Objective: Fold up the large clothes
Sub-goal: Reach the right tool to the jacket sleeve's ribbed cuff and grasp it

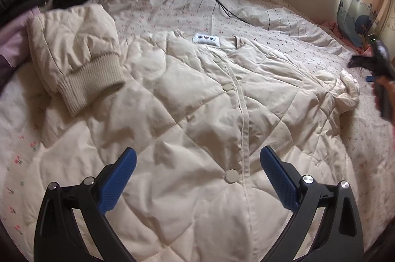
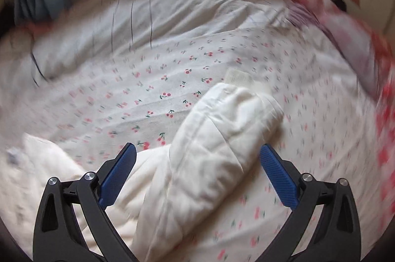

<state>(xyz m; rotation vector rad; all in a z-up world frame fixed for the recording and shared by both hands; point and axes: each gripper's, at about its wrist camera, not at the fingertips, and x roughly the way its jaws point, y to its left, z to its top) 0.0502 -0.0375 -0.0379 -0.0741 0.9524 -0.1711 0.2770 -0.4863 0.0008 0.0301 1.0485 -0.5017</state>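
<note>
Right gripper (image 2: pixel 197 173) spread over the sleeve (image 2: pixel 222 128): pinch near the cuff, fold across the jacket (image 1: pixel 197 113). Left gripper (image 1: pixel 197 178) spread, empty.

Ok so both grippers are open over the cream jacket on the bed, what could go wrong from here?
The left sleeve is already folded onto the jacket; tugging the body may roll it back off. The right gripper straddles the bulky right sleeve, and a shallow pinch on that puffy fabric could slip. The black cable beyond the collar might snag.
</note>
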